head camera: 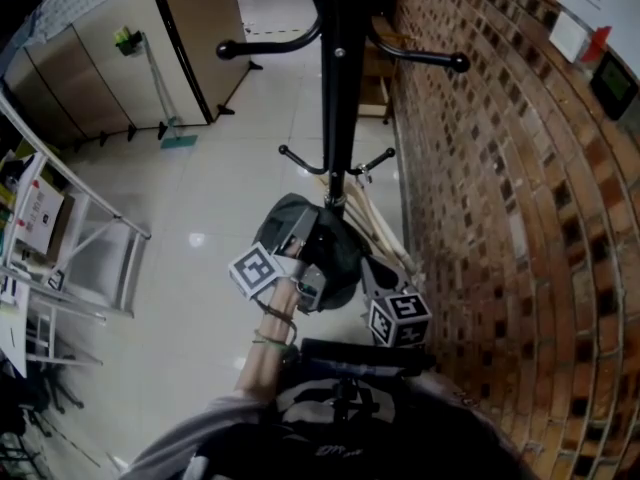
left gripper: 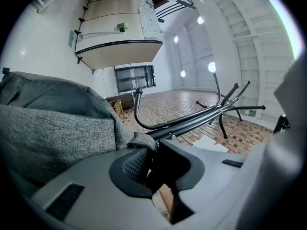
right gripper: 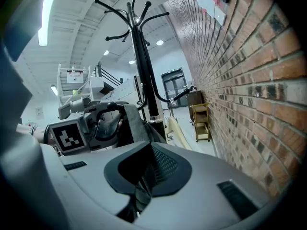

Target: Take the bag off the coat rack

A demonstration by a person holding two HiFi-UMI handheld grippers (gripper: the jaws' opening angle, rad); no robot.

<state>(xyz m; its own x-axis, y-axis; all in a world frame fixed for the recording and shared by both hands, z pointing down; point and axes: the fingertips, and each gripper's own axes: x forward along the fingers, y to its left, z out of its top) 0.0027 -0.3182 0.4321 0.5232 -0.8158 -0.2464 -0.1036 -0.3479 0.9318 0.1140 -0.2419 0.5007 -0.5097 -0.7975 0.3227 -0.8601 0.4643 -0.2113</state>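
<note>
Rack beside the wall, bag low on its pole.
The rack [head camera: 335, 88] stands just left of the wall [head camera: 500, 228], with the bag [head camera: 340, 258] against its pole, low down. The bag's edge sits in the left claw [left gripper: 149, 164], and the right claw [right gripper: 144, 176] lies right of the bag, near the wall. A cabinet [head camera: 150, 38] stands behind at left, and a ladder [head camera: 95, 253] at far left.

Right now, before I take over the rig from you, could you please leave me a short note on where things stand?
Left tool: shut on the grey bag, pinching its fabric edge.
Right tool: shut, empty, low beside the bag on the brick wall side.
Bag: close against the pole of the black coat rack, below the lower hooks.
Done: bag gripped.
Left: bring it clear of the rack; I cannot tell whether a strap is on a hook.
</note>
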